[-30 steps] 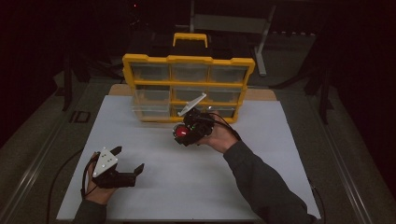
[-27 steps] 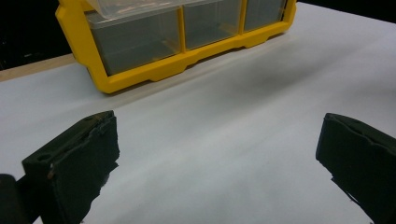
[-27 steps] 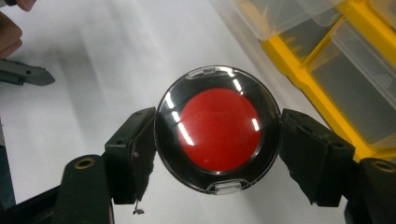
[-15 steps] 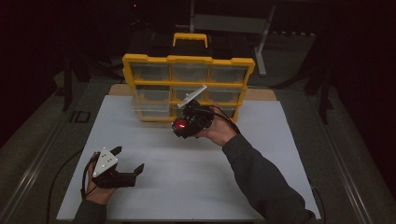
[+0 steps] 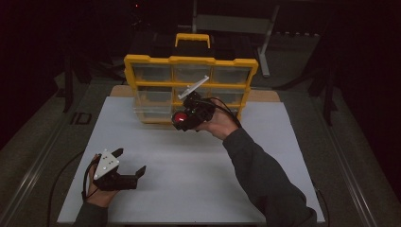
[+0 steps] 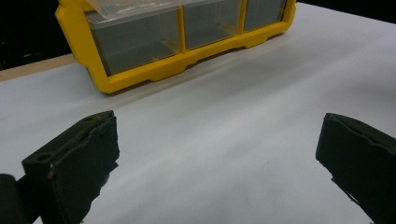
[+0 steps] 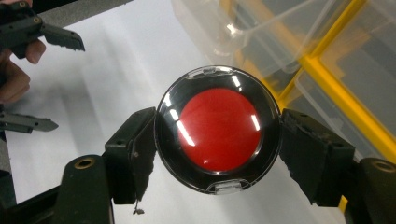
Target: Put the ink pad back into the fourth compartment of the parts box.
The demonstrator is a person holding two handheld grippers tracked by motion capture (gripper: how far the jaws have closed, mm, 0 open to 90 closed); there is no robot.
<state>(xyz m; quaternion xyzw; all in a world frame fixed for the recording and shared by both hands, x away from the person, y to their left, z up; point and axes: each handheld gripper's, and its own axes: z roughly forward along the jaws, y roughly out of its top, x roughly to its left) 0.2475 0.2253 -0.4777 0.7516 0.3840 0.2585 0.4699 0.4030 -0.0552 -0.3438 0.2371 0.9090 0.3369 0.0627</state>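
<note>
Gripping round red compact (image 7: 218, 129), right tool (image 7: 217, 140) clenched; high view adds left tool (image 5: 128, 164) released, idle.

White board (image 5: 189, 189) on the table — wooden strip (image 5: 265, 96) behind it.

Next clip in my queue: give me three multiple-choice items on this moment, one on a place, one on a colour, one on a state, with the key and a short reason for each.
1. Where is the round compact?
A. Between the right tongs' jaws
B. Flat on the white sheet
C. In the left tongs

2. What colour is the organiser's frame?
A. Blue
B. Yellow
C. Green

3. How do the left tongs stand?
A. Shut on a drawer
B. Shut and empty
C. Open and empty

Key: 1 A, both pads press the compact's black rim in the right gripper view. 2 B, the frame and handle show yellow from above. 3 C, the jaws stand wide apart with bare sheet between them.
</note>
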